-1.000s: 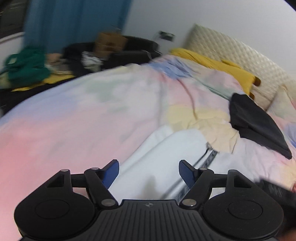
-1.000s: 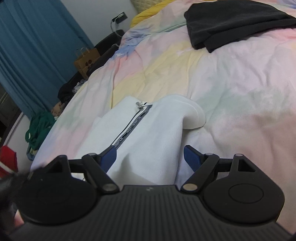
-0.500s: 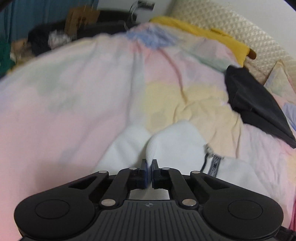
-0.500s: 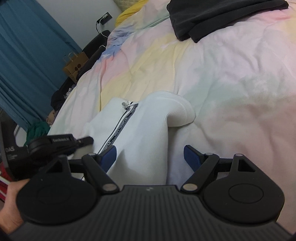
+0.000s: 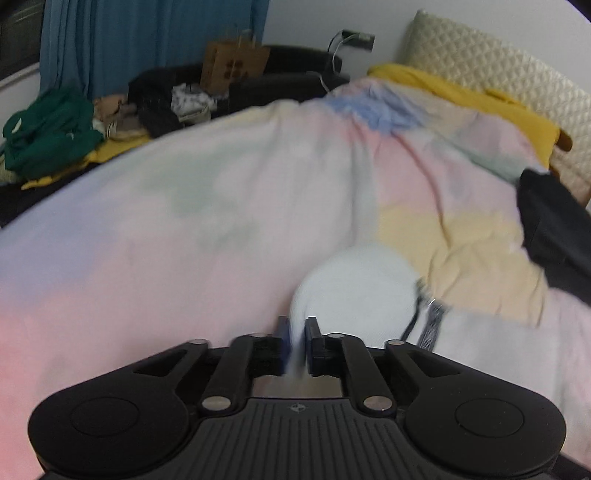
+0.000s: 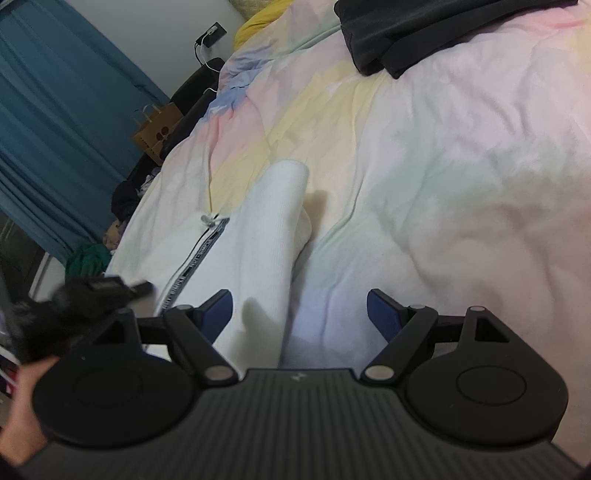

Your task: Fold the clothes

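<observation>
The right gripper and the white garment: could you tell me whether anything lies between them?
Nothing visible does. The right gripper is open right over the white garment, whose fold reaches up between its fingers on the duvet. The black garment lies far beyond. The left gripper is opening with white cloth between its jaws.

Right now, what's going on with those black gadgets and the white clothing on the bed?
A person is folding a white garment on a pastel duvet with two handheld grippers. The left gripper has white fabric between its jaws, which are opening. The right gripper hangs open over the garment, gripping nothing.
</observation>
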Demonstrator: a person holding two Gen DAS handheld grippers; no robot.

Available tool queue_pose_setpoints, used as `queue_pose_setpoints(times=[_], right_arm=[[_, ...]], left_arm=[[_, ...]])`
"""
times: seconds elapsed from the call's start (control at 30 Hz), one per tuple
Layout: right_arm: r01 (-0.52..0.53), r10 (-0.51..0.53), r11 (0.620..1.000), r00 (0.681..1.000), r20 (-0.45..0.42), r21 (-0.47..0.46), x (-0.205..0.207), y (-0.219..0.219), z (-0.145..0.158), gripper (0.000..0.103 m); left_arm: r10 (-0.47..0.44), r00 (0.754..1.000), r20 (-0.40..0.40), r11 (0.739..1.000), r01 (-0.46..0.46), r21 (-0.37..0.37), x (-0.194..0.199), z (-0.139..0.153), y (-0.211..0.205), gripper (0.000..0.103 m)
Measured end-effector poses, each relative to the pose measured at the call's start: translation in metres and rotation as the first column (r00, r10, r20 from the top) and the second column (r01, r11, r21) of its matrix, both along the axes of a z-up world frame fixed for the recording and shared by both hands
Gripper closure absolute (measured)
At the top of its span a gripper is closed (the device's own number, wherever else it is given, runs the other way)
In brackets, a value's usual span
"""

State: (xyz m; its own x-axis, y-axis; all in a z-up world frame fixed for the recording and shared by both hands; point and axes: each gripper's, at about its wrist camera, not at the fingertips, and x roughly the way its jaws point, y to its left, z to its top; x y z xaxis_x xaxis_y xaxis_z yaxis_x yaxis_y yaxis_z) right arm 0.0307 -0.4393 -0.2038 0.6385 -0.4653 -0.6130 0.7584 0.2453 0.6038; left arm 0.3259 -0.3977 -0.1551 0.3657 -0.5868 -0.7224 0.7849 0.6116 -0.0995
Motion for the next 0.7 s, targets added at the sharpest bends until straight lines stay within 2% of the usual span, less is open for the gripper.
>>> queue_pose_setpoints(times=[0.03,0.1,0.17,0.27,0.3,0.37,0.4,0.5,0.57,0.63,0.7], right_arm=[[-0.011,0.011,1.0,1.0,0.007,0.003,0.001,-0.001,-0.001,0.021],[-0.035,0.035,0.999,0.999,0.031,0.01,0.001,-0.003,-0.002,0.021],[-0.066,0.064,0.998,0.997,0.051,0.022,0.003,-0.006,-0.002,0.021],[-0.109,0.106,0.993,0.992,0.075,0.042,0.005,-0.011,-0.002,0.02],[-0.125,0.12,0.991,0.989,0.085,0.054,0.006,-0.013,-0.002,0.02],[-0.168,0.157,0.981,0.981,0.11,0.099,0.009,-0.016,-0.004,0.02],[-0.19,0.175,0.974,0.977,0.123,0.121,0.011,-0.018,-0.005,0.02],[-0.26,0.237,0.951,0.961,0.145,0.17,0.018,-0.019,-0.007,0.02],[-0.297,0.271,0.937,0.951,0.15,0.184,0.021,-0.016,-0.006,0.02],[-0.317,0.288,0.927,0.944,0.16,0.199,0.022,-0.015,-0.004,0.02],[-0.32,0.288,0.922,0.943,0.166,0.22,0.023,-0.014,-0.003,0.02]], left_arm=[[0.015,1.0,-0.006,1.0,-0.015,-0.014,-0.001,0.001,0.005,0.073],[0.052,0.999,-0.017,0.998,-0.052,-0.035,-0.003,0.007,0.019,0.058],[0.092,0.996,-0.001,0.995,-0.092,-0.047,-0.014,0.023,0.045,0.05],[0.177,0.984,0.02,0.978,-0.173,-0.112,-0.04,0.054,0.097,0.031],[0.211,0.977,0.021,0.97,-0.206,-0.131,-0.05,0.062,0.117,0.028],[0.29,0.957,0.001,0.946,-0.286,-0.151,-0.071,0.074,0.163,0.027],[0.33,0.944,-0.005,0.933,-0.328,-0.147,-0.083,0.079,0.187,0.027],[0.435,0.899,0.058,0.899,-0.43,-0.086,-0.125,0.089,0.251,0.027],[0.507,0.857,0.096,0.862,-0.504,-0.053,-0.153,0.094,0.293,0.023],[0.59,0.804,0.071,0.807,-0.587,-0.063,-0.175,0.095,0.337,0.022],[0.677,0.736,0.017,0.734,-0.673,-0.09,-0.195,0.093,0.378,0.022]])
